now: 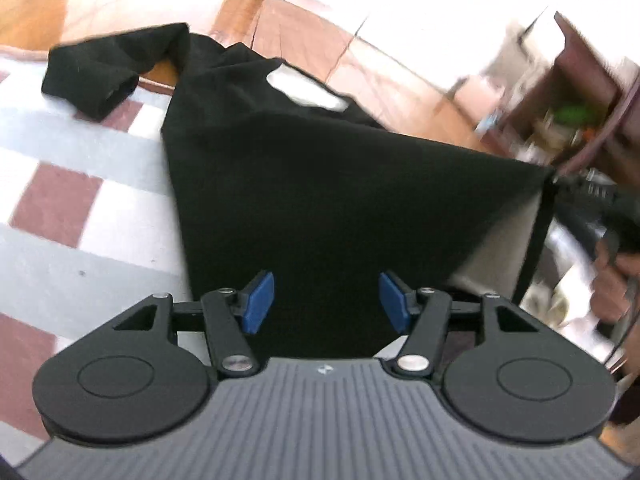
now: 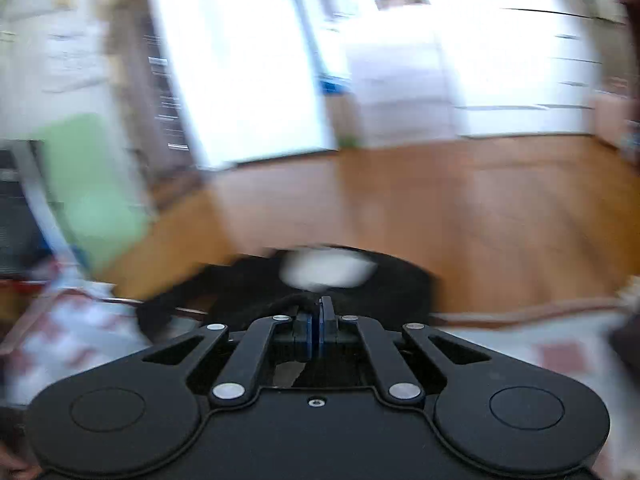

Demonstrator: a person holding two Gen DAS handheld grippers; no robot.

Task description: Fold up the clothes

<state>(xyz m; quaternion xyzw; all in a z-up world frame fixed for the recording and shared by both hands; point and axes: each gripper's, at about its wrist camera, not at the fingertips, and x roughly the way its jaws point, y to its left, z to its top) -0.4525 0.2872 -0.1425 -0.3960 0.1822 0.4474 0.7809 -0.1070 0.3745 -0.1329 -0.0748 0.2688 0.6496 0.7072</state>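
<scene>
A black T-shirt (image 1: 320, 184) lies on a checked tablecloth (image 1: 80, 216), one sleeve (image 1: 100, 76) spread to the far left and a white neck label (image 1: 304, 92) showing. My left gripper (image 1: 326, 300) is open, its blue pads (image 1: 260, 300) just above the shirt's near edge, holding nothing. My right gripper (image 2: 320, 328) is shut on the black shirt's edge (image 2: 280, 304) and lifts it; in the left wrist view it holds the raised right corner (image 1: 548, 176). The right wrist view is blurred by motion.
The tablecloth has red, white and grey squares (image 1: 56, 200). Beyond the table is a wooden floor (image 2: 440, 216). A dark wooden shelf unit (image 1: 580, 92) with clutter stands at the right. A green object (image 2: 88, 184) stands at the left of the right wrist view.
</scene>
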